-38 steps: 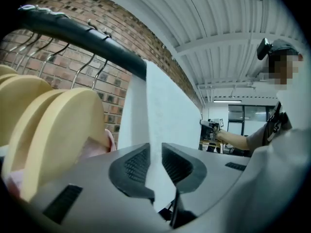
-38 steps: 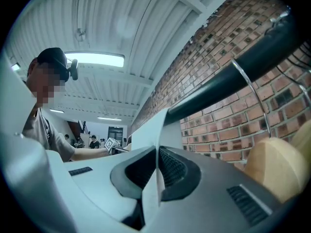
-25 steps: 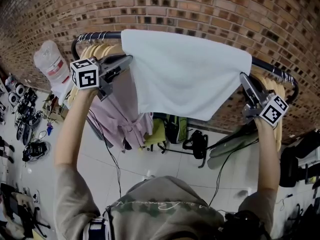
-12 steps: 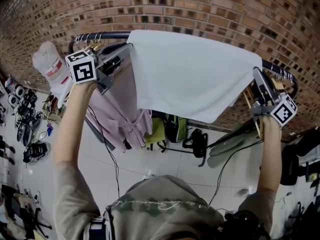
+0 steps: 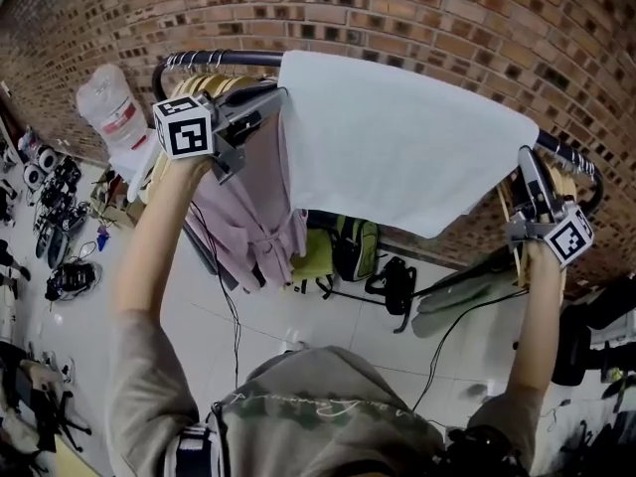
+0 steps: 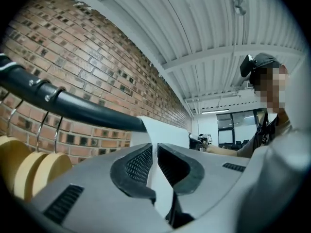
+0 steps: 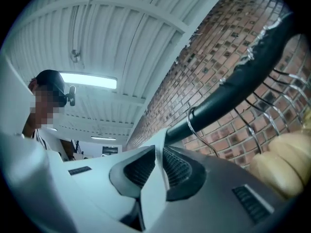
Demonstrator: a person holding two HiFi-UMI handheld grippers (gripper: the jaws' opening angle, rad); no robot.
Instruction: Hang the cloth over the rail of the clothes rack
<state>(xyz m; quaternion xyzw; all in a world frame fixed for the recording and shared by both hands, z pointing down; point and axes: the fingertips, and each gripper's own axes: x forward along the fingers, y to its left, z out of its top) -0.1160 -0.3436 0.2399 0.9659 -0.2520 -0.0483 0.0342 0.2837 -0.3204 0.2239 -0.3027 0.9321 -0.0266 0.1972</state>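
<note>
Holding the cloth (image 5: 397,147) spread wide between both arms, the person has its upper edge laid along the rail (image 5: 211,60) of the clothes rack, in front of the brick wall (image 5: 427,8). The left gripper (image 5: 270,99) has its jaws pressed together on the cloth's left corner. In the left gripper view the white fabric runs up between the ribbed pads, and just beyond them it covers the black rail. The right gripper (image 5: 527,167) is clamped on the opposite corner in the same way. Its own view shows a thin fold of cloth pinched between closed jaws, with the rail rising close behind.

Most of the white sheet hangs down on the person's side of the rail, beside a pink garment (image 5: 248,217) and wooden hangers (image 5: 199,85) already on the rack. How much fabric lies over the far side cannot be seen from here.

The lifting and spreading look finished, and the cloth appears to be resting on the bar. What seems left is to settle enough of it across the rail so it balances, then let go of both corners and draw the grippers away. If too little hangs behind, it may slide off toward the person on release.
</note>
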